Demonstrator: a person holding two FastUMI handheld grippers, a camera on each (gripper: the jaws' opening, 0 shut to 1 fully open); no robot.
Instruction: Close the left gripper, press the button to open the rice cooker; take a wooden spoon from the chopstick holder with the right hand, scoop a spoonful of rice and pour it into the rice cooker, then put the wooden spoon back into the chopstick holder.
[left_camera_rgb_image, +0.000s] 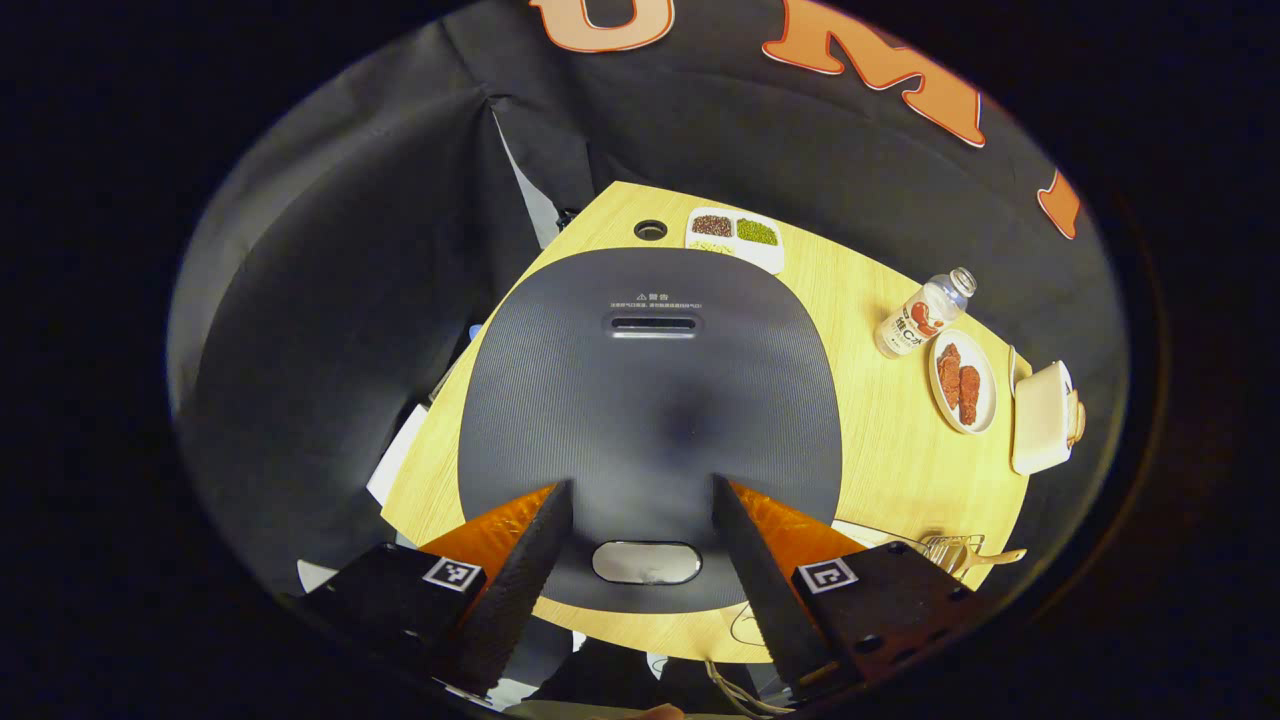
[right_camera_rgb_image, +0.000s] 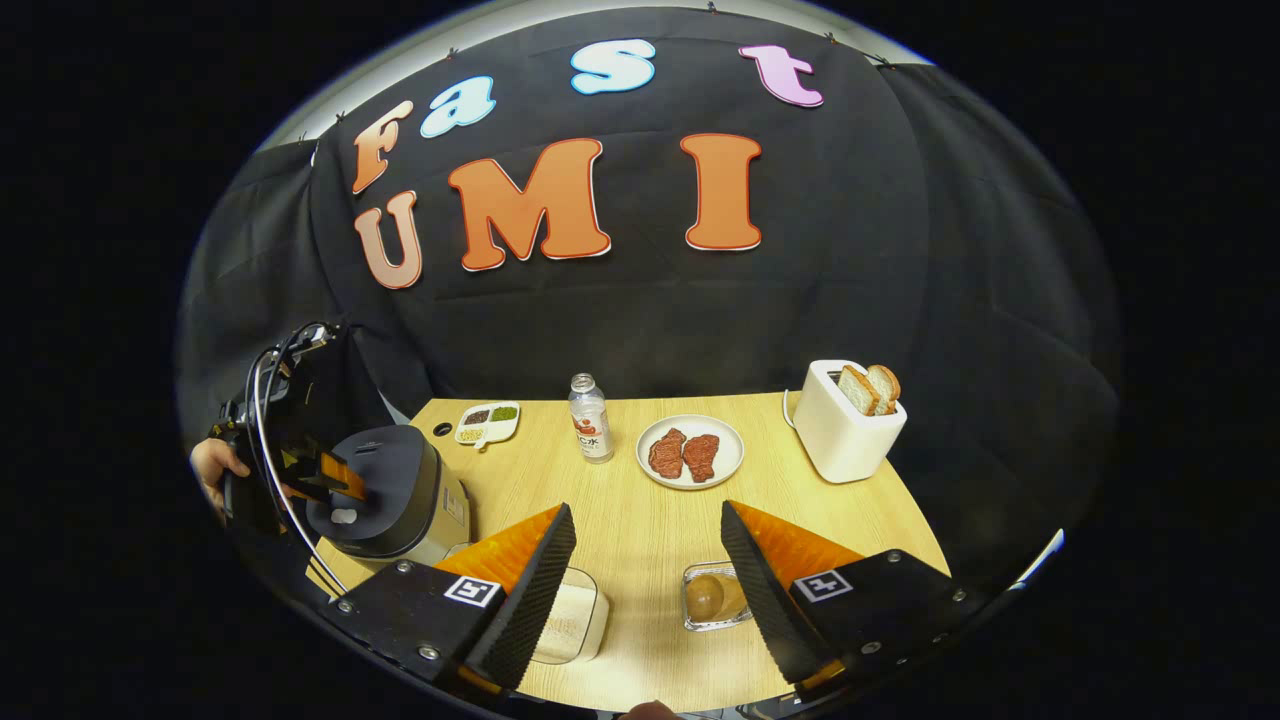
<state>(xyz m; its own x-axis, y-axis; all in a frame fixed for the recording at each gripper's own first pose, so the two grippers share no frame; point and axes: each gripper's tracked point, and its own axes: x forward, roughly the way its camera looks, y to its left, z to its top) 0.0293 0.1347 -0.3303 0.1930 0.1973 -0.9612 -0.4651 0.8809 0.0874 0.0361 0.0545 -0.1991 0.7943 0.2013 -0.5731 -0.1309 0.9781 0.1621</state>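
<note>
Left gripper (left_camera_rgb_image: 640, 560) hangs spread over the closed rice cooker (left_camera_rgb_image: 650, 400), its button (left_camera_rgb_image: 646, 562) between the fingers; right gripper (right_camera_rgb_image: 648, 590) gapes above the surface (right_camera_rgb_image: 640, 500), wooden spoon (right_camera_rgb_image: 705, 597) partly hidden

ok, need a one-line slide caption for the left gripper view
Open left hand-held gripper poised over the closed rice cooker, fingers straddling its lid-release button on the wooden table.

**Right gripper view: gripper held wide over table**

Right gripper (right_camera_rgb_image: 647, 580) is held spread above the table (right_camera_rgb_image: 640, 500). Rice container (right_camera_rgb_image: 572, 625) and chopstick holder (right_camera_rgb_image: 712, 597) are seen between fingers. Rice cooker (right_camera_rgb_image: 395, 495) lid closed, left gripper (right_camera_rgb_image: 325, 470) over it.
</note>
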